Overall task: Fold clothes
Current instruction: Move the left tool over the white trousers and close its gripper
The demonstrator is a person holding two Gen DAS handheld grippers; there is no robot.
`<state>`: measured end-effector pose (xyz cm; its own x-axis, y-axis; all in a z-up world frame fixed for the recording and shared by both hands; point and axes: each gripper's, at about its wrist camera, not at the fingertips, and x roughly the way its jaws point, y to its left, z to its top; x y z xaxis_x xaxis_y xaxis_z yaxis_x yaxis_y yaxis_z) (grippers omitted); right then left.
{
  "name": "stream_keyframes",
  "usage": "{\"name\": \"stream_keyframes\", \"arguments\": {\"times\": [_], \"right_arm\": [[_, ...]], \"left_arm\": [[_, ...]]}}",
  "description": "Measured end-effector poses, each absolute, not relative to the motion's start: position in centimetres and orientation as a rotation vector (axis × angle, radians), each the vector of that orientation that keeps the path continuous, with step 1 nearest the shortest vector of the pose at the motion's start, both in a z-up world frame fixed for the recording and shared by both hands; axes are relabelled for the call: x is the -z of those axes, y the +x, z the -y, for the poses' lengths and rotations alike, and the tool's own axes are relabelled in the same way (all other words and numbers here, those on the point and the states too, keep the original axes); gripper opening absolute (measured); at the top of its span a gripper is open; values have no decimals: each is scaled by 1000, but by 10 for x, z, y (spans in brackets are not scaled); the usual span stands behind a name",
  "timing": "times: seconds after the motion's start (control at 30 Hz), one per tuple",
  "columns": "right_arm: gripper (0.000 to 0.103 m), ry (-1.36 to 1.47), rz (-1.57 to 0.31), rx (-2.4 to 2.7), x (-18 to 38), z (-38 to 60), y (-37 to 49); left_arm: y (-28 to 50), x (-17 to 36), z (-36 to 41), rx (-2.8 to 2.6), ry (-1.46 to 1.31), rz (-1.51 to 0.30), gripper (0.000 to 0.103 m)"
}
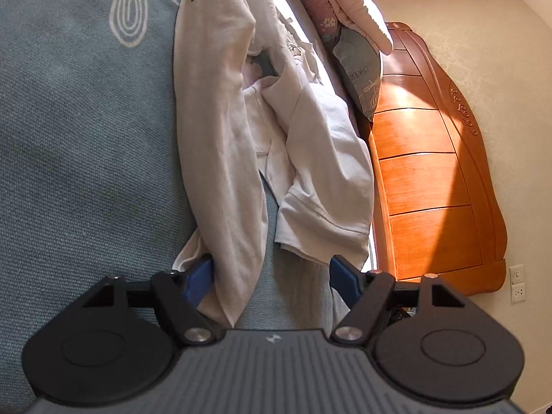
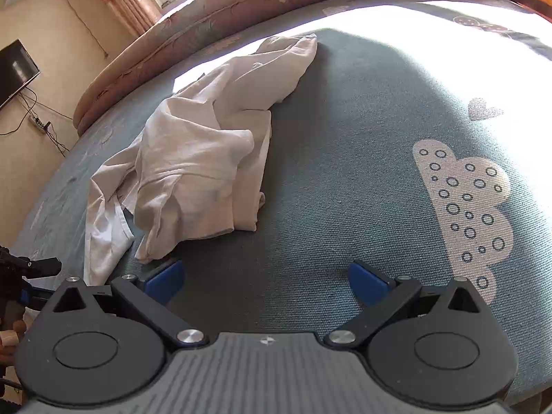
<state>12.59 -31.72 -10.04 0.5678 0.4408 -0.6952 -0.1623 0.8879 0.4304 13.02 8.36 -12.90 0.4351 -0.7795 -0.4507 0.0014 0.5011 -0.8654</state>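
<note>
**Crumpled garment lay ahead of both grippers, nearer the left**

Clothing sat in a loose heap on the blue-grey bedspread (image 2: 345, 145): a white garment (image 2: 193, 158), unfolded, its bulk bunched and one long stretch trailing away toward the pillows (image 1: 358, 79) and the wooden headboard (image 1: 431, 172). In the left wrist view its long axis ran almost straight away from the camera, along the line of the fingers.

The left gripper (image 1: 272, 283) stood well open. A hanging fold of the white cloth lay between its blue pads and brushed the left-hand pad (image 1: 198, 281), but the pads did not press on it, so nothing looked held.

The right gripper (image 2: 265, 279) was also wide open and empty, with only bare bedspread between its pads. The heap lay ahead and off to its left, its nearest edge just beyond the left-hand pad (image 2: 165, 276).

By that layout, the left hand seemed better placed to take the near end, while the right would have to shift leftward to reach cloth.
</note>
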Motion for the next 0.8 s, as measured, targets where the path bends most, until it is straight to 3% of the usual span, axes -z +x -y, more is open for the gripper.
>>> {"name": "stream_keyframes", "arguments": {"times": [0.17, 0.33, 0.4, 0.5, 0.57, 0.6, 0.8], "right_arm": [[103, 327, -898, -357, 100, 316, 124], [103, 326, -878, -357, 102, 316, 121], [103, 323, -868, -356, 103, 315, 121], [103, 301, -863, -349, 102, 311, 121], [103, 286, -859, -346, 102, 309, 121], [103, 278, -857, -345, 102, 308, 120], [103, 257, -860, -345, 102, 306, 120]], "left_arm": [[146, 138, -71, 645, -1050, -959, 73], [122, 142, -60, 717, -963, -917, 69], [121, 139, -57, 699, -895, -913, 61], [128, 138, -51, 640, -858, -925, 41], [131, 140, -49, 597, -843, -937, 13], [131, 143, -50, 573, -864, -948, 8], [129, 108, -54, 552, -727, -923, 2]]}}
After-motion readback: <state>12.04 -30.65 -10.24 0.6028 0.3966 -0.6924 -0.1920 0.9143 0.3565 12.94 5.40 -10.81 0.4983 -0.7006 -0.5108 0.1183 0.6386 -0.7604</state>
